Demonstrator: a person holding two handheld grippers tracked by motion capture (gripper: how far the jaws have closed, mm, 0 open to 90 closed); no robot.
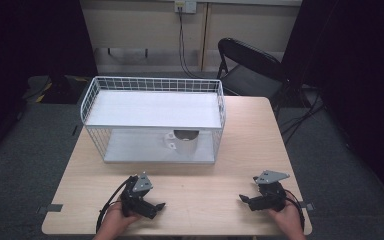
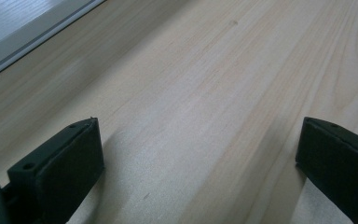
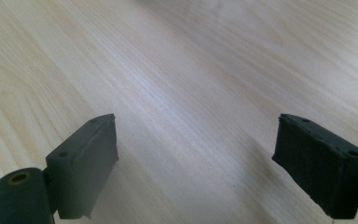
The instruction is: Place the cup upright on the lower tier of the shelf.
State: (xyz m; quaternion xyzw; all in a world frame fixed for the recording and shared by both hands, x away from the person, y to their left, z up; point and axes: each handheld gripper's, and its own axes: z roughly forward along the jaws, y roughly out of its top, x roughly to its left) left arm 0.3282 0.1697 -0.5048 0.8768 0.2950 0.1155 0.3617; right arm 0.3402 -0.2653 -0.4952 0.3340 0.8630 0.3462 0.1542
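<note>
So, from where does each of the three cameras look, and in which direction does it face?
High view: above the person's side, facing forward and down on the wooden table with its white wire rack; both hands show, holding the left tongs and right tongs.
Left gripper view: rides on the left tongs, low over the table toward the rack's base; its jaws stand apart.
Right gripper view: rides on the right tongs, facing bare tabletop; jaws apart.
All share the table's wood.

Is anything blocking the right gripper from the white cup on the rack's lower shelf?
The table between the right gripper and the wire rack is bare. The white cup sits under the top shelf; the mesh seems to cover the sides, the front looks open.
</note>
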